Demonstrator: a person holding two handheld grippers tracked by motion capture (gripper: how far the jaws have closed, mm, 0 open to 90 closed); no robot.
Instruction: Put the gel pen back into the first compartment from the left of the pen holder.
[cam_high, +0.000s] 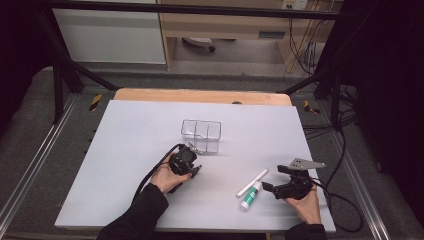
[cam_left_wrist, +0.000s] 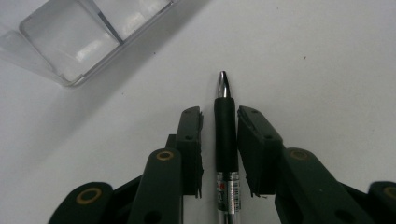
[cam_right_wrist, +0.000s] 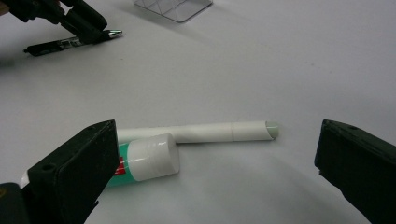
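Left gripper (cam_high: 192, 161) beside clear divided box (cam_high: 201, 135), right gripper (cam_high: 274, 187) near white marker (cam_high: 252, 182), green tube (cam_high: 250, 196)

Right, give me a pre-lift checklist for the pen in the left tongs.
1. Pen centred between the left tongs: ok.
2. Pads pressing the barrel: not ok, slim gaps on both sides.
3. Metal tip pointing toward the clear organizer: ok.
4. Organizer upright: ok.
5. Right tongs open, apart from the pen: ok.
6. White marker and green tube away from the pen's path: ok.
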